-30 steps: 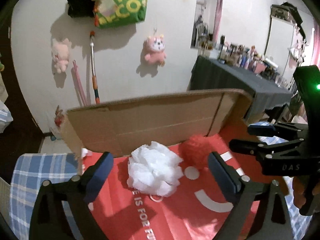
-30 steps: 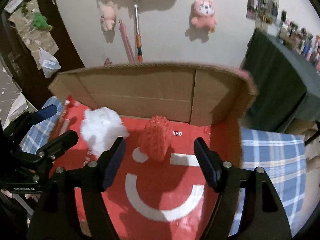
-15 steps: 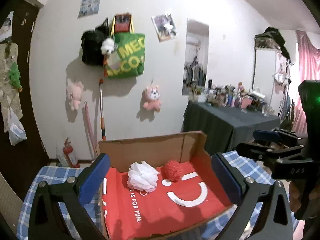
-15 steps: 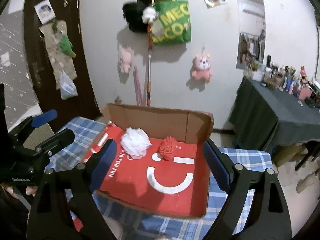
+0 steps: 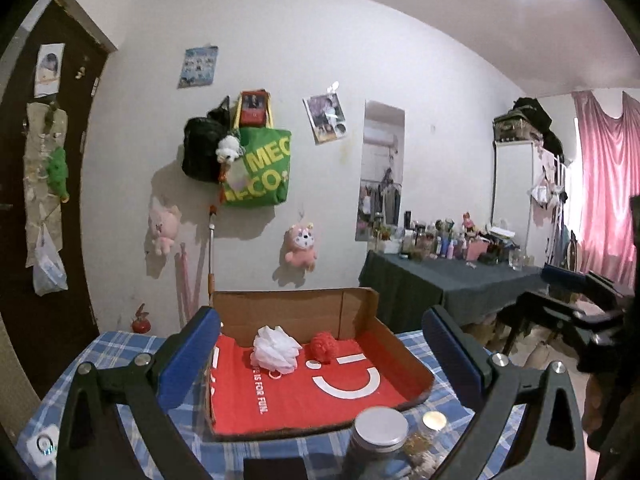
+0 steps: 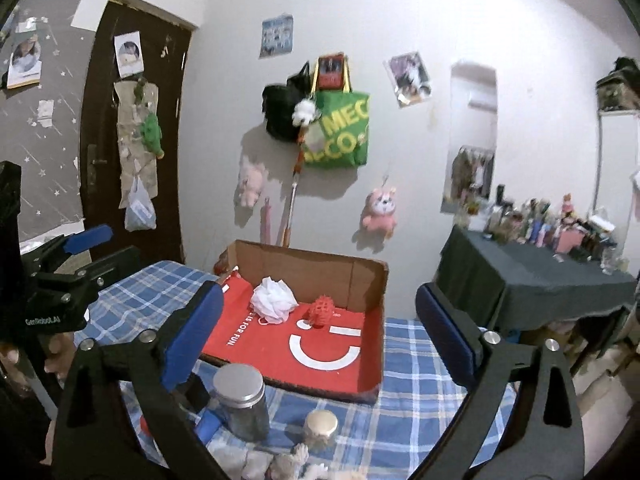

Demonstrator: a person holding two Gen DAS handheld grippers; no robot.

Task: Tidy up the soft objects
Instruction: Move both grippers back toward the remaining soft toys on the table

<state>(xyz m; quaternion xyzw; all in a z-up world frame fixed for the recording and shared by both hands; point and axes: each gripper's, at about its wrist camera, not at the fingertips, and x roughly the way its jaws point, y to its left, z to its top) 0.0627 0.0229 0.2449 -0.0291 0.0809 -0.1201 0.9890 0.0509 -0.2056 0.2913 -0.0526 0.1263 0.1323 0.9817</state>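
Observation:
A white mesh bath pouf (image 5: 276, 349) (image 6: 274, 301) and a red spiky soft ball (image 5: 324, 346) (image 6: 320, 311) lie side by side at the back of a cardboard box (image 5: 296, 312) (image 6: 308, 268) with a red printed floor. My left gripper (image 5: 320, 364) is open and empty, held back from the box above the table's near side. My right gripper (image 6: 318, 334) is open and empty too, also pulled back. Each gripper shows at the edge of the other's view: the right (image 5: 576, 300), the left (image 6: 72, 256).
The box stands on a blue plaid tablecloth (image 6: 416, 368). Two jars with metal lids (image 6: 240, 400) (image 6: 320, 428) stand in front of the box, with a grey plush thing (image 6: 280, 460) at the near edge. Plush toys (image 5: 302, 246) hang on the wall. A cluttered dark table (image 5: 460, 276) stands at right.
Both grippers have pulled back and up from inside the box, so the box, pouf and ball now look small and far. Both stay open and empty.

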